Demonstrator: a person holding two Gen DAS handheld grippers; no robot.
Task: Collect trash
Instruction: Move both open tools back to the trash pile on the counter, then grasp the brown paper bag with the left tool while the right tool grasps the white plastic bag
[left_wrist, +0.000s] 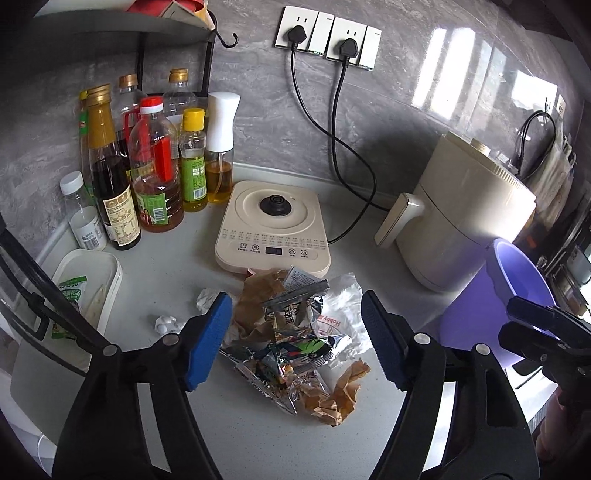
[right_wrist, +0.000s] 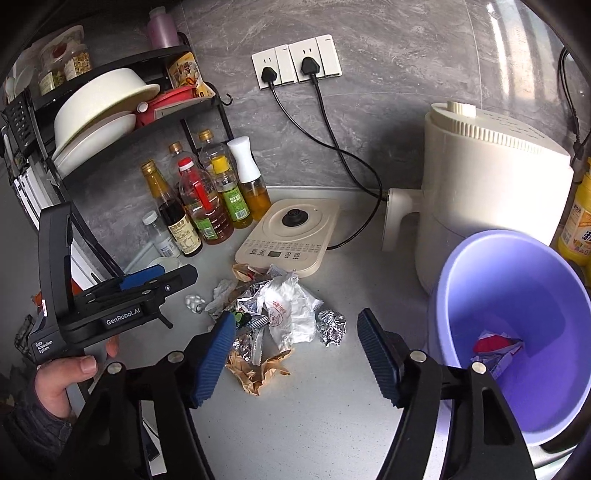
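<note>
A pile of trash lies on the grey counter: foil snack wrappers, crumpled brown paper and a white plastic bag. It also shows in the right wrist view, with a foil ball beside it. My left gripper is open, its blue pads on either side of the pile, just above it. My right gripper is open and empty, above the counter right of the pile. A purple bin stands tilted at the right with some trash inside; it also shows in the left wrist view.
A beige kettle base sits behind the pile. Several oil and sauce bottles stand at the back left under a black rack. A cream air fryer stands at the right. A white tray lies at the left.
</note>
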